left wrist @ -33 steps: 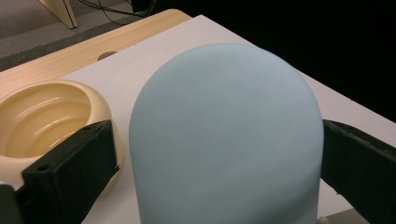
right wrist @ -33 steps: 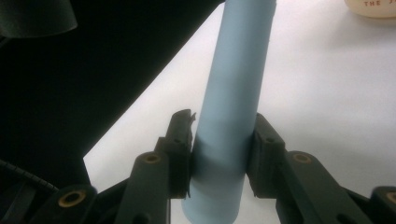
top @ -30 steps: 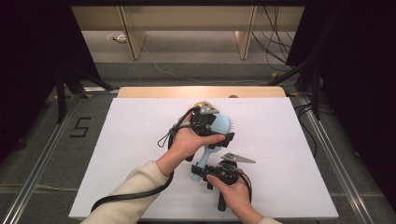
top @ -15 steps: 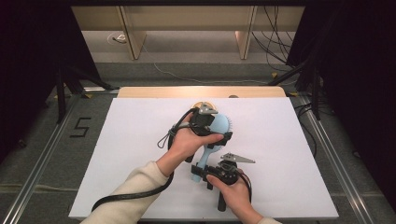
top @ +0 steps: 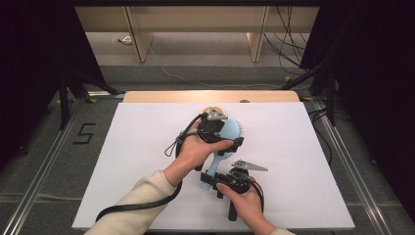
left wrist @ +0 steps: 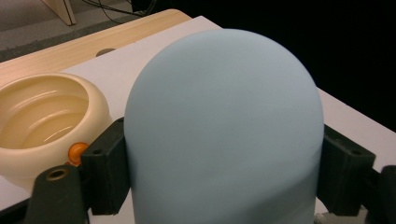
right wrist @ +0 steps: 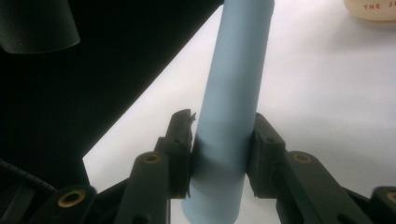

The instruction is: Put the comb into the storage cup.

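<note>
Light-blue hairbrush [top: 226, 147] is held up off the white desk [top: 122, 161] btwn both tongs. Left tongs [top: 226, 141] pinch the wide head across its sides; in the left gripper view the smooth back of the head [left wrist: 224, 130] sits wedged btwn the two black jaws. Right tongs [top: 219, 179] are clamped on the handle near its end; right gripper view shows the handle [right wrist: 231, 107] squeezed btwn both pads, butt end poking out just below.

Key relation: brush's long axis runs from right tongs up and away to left tongs, head at the far end, handle toward the person. Each tong grips crosswise to that axis. Bristles prob. face up/right, hard to say w/ the hand in the way.

Cream bowl [left wrist: 44, 116] sits on the desk just beyond the head, small orange thing [left wrist: 77, 151] beside it.
</note>
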Action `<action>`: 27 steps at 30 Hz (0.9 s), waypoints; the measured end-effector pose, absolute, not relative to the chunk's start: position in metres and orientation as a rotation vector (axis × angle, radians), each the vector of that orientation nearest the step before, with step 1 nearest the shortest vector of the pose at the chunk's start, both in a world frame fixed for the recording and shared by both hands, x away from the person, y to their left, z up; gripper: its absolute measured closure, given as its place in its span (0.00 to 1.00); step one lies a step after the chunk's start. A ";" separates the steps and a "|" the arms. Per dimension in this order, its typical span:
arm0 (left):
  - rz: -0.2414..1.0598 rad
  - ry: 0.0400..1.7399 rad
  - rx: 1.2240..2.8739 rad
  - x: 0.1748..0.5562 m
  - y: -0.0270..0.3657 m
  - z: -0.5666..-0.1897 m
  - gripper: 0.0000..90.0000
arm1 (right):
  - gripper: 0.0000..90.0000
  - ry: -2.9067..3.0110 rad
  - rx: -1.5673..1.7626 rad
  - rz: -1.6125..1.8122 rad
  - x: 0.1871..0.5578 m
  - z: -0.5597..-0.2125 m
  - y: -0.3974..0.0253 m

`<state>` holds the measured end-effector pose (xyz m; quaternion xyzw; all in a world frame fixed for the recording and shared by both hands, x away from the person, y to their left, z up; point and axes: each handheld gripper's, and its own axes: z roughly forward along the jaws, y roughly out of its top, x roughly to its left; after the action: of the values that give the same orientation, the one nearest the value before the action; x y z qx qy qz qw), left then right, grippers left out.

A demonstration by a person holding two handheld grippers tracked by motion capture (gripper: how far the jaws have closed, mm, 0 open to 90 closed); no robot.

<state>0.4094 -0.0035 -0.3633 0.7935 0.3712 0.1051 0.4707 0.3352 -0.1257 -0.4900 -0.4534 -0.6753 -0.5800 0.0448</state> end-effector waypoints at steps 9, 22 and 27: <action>0.291 0.921 1.923 0.405 -0.001 -0.359 0.21 | 0.73 -2.072 -1.381 -1.784 0.336 -0.489 -0.127; 0.391 0.874 1.930 0.397 -0.001 -0.351 0.22 | 0.65 -2.085 -1.382 -1.811 0.338 -0.489 -0.127; 0.438 0.860 1.909 0.395 0.003 -0.348 0.22 | 0.44 -2.150 -1.420 -1.808 0.340 -0.489 -0.129</action>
<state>0.3950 0.0029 -0.3480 0.7827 0.3527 0.1796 0.4803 0.3400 -0.1294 -0.4893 -0.4512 -0.6831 -0.5743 -0.0030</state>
